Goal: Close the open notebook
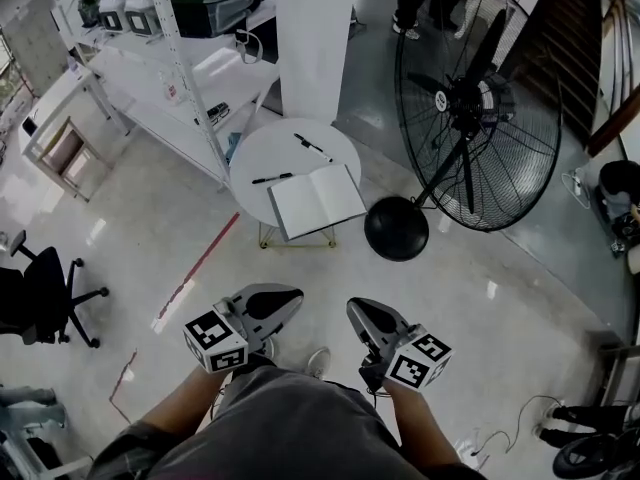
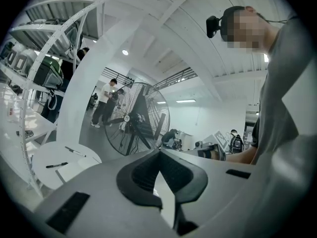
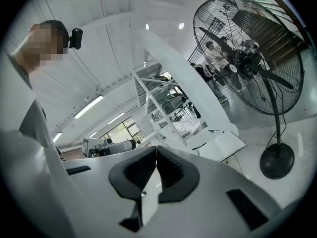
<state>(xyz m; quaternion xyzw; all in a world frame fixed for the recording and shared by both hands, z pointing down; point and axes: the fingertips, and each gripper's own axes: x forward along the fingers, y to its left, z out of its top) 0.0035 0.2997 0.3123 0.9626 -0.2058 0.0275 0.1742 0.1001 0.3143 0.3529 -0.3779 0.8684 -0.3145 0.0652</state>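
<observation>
The open notebook [image 1: 316, 200] lies with blank white pages up at the near edge of a small round white table [image 1: 262, 150]. Two black pens [image 1: 313, 147] [image 1: 272, 178] lie on the table beyond it. My left gripper [image 1: 284, 298] and right gripper [image 1: 358, 311] are held close to my body, well short of the table and above the floor. Both have their jaws together with nothing between them. The right gripper view shows the notebook [image 3: 224, 145] far ahead. In the left gripper view the table [image 2: 49, 155] is at the lower left, with the notebook [image 2: 74, 170] partly hidden behind the gripper body.
A large black floor fan [image 1: 470, 108] with a round base [image 1: 397, 228] stands just right of the table. A white pillar [image 1: 315, 38] rises behind the table, and a white shelving rack [image 1: 170, 58] stands to its left. An office chair [image 1: 40, 293] stands far left. A red tape line [image 1: 200, 263] marks the floor.
</observation>
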